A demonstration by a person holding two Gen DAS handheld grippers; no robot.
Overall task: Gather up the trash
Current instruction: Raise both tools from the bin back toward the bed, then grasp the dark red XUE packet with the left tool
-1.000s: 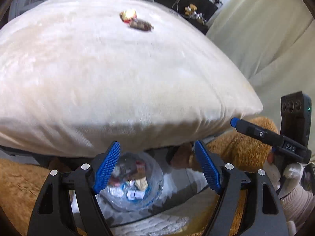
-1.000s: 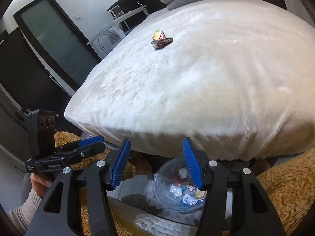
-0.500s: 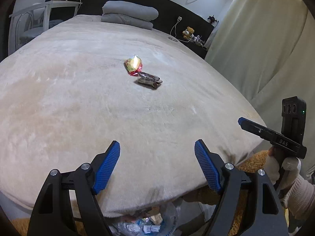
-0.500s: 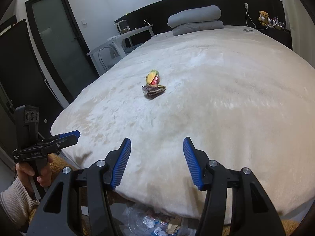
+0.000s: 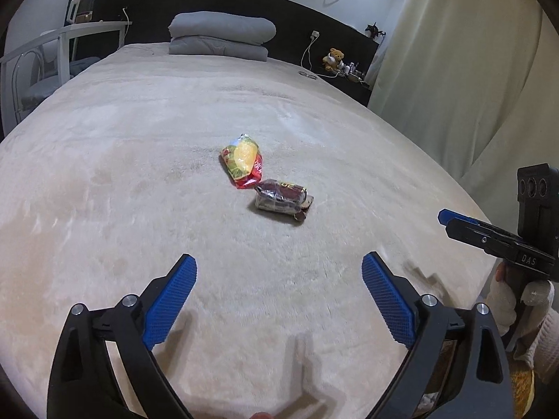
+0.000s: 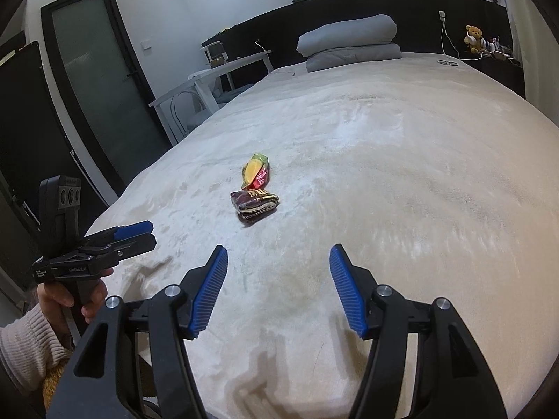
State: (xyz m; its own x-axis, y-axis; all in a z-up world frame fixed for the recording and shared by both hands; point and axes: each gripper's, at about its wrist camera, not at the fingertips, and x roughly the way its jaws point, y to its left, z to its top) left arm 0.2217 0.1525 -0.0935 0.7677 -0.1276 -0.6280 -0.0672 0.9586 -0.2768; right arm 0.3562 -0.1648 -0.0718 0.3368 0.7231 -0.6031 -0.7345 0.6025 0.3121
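Note:
Two pieces of trash lie side by side in the middle of the cream bed (image 5: 139, 174): a red and yellow snack wrapper (image 5: 242, 164) (image 6: 256, 171) and, just in front of it, a dark brown wrapper (image 5: 282, 199) (image 6: 254, 204). My left gripper (image 5: 279, 272) hovers over the near part of the bed, well short of the wrappers, jaws opening wide, nothing between them. My right gripper (image 6: 278, 262) hangs at the same distance, jaws opening too, also empty. Each gripper shows at the edge of the other's view, held by a hand (image 6: 70, 296) in a knitted sleeve.
Folded grey bedding (image 5: 220, 38) (image 6: 349, 42) sits at the black headboard. A white desk and chair (image 6: 209, 83) stand along the bed's left side, with a dark door (image 6: 101, 87) beyond. A curtain (image 5: 471, 87) hangs on the right. A teddy bear (image 5: 335, 57) sits on the side shelf.
Both grippers have risen from beside the trash bin below the bed's edge and moved forward over the bed. The bin has dropped out of view. Both pairs of jaws stand wider, the left most.

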